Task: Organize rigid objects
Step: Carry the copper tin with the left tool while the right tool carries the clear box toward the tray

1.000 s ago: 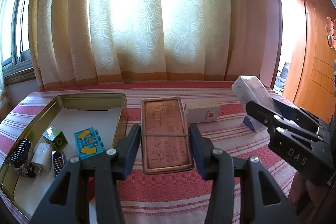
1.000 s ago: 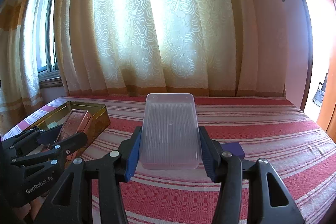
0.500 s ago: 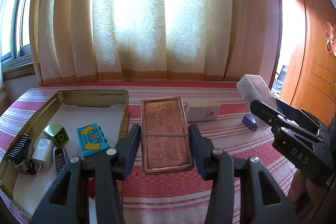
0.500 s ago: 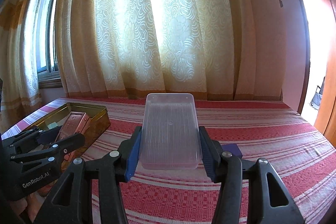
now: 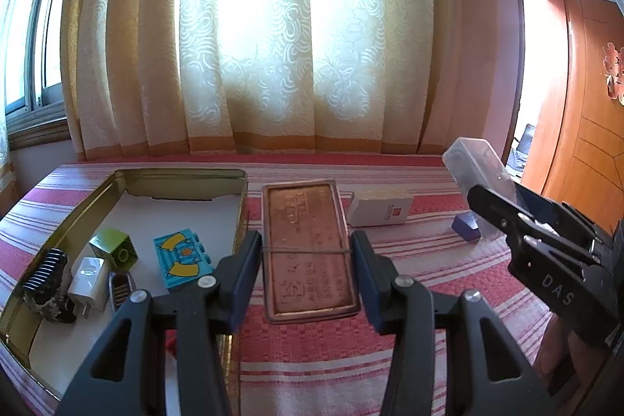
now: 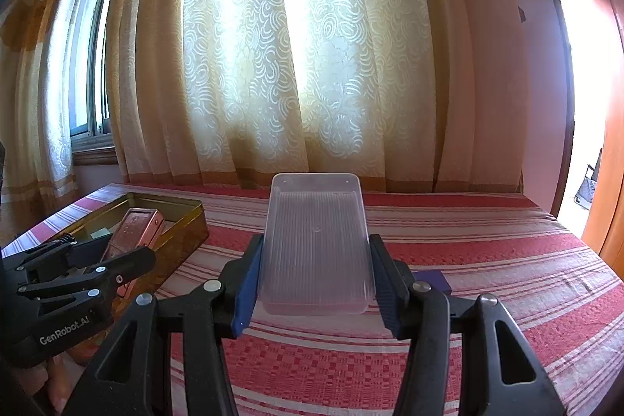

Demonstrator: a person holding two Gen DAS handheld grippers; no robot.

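Note:
My left gripper (image 5: pixel 306 256) is shut on a flat copper-coloured tin (image 5: pixel 308 248) with a rubber band round it, held above the striped cloth just right of the open gold tin box (image 5: pixel 117 182). My right gripper (image 6: pixel 315 271) is shut on a clear ribbed plastic box (image 6: pixel 316 240), lifted over the cloth. The left wrist view shows that clear plastic box (image 5: pixel 474 162) and the right gripper's side at the right. In the right wrist view the left gripper (image 6: pixel 128 260) with the copper tin (image 6: pixel 134 232) sits at the left by the gold box (image 6: pixel 183 221).
Inside the gold box lie a green block (image 5: pixel 115 248), a blue and yellow block (image 5: pixel 181 258), a white plug (image 5: pixel 89 283) and a black ribbed piece (image 5: pixel 45 271). A white carton (image 5: pixel 380 207) and a small purple block (image 5: pixel 466 227) rest on the red striped cloth. Curtains hang behind.
The view has tilted slightly, so the table and gold box sit a little lower in the frames. Both grips are unchanged.

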